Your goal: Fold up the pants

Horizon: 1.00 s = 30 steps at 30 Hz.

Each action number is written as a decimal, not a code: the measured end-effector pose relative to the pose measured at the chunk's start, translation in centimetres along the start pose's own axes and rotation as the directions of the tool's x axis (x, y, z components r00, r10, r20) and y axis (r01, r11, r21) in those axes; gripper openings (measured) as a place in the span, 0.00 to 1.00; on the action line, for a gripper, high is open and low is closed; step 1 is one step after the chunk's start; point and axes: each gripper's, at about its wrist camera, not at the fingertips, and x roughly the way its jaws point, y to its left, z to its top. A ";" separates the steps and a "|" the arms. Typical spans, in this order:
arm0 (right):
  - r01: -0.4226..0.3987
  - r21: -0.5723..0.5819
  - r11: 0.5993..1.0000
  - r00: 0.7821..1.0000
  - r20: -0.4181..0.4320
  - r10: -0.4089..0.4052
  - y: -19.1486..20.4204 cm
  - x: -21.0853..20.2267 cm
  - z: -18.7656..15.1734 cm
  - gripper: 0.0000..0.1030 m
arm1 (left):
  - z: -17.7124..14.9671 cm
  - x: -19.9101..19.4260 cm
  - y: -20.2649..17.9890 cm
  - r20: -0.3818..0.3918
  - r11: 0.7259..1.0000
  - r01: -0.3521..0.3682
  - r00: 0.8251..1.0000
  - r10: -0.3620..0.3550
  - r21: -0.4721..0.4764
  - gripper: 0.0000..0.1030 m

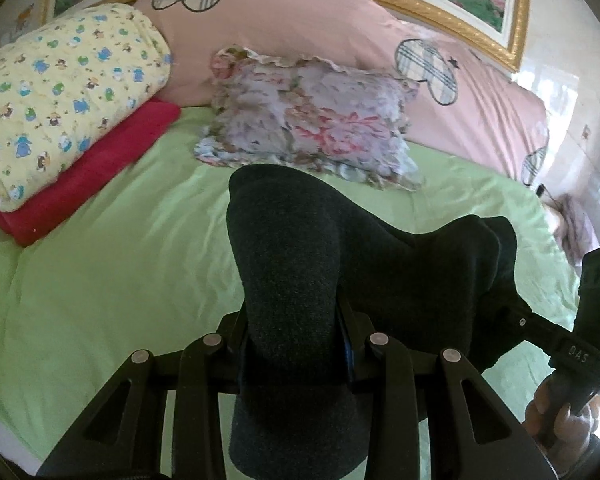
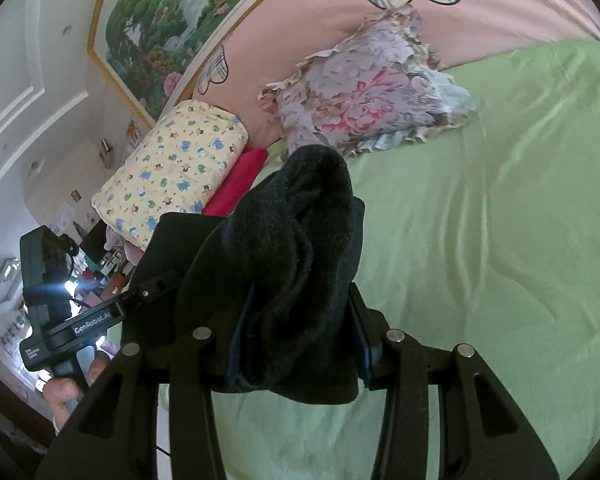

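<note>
Above green bedsheet (image 2: 480, 240), left gripper (image 2: 156, 280) reads "GenRobot.AI", clamping pants (image 2: 300, 260).

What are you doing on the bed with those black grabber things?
A person is folding a pair of dark grey fleece pants over the light green bedsheet. Each hand-held gripper is shut on a bunch of the fabric: the left hand-held gripper and the right hand-held gripper. The pants hang between them, lifted above the sheet. A floral ruffled pillow lies behind.
</note>
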 end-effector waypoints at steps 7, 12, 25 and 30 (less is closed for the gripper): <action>-0.013 -0.013 1.000 0.999 -0.030 0.012 -0.3 3.4 1.5 0.44 | 1.3 2.4 1.1 -0.007 0.998 -0.065 0.998 0.065 -0.008 0.33; -0.016 -0.022 1.000 0.999 -0.049 0.015 -0.7 5.4 2.6 0.44 | 2.2 4.0 1.4 -0.011 0.995 -0.100 0.995 0.100 -0.009 0.33; -0.021 -0.045 0.999 0.997 -0.077 0.018 -1.9 9.6 5.4 0.44 | 4.1 8.1 2.0 -0.026 0.987 -0.160 0.987 0.160 -0.010 0.33; -0.020 -0.044 0.999 0.996 -0.084 0.016 -2.5 10.8 6.0 0.44 | 4.6 9.5 2.1 -0.034 0.985 -0.170 0.985 0.170 -0.010 0.33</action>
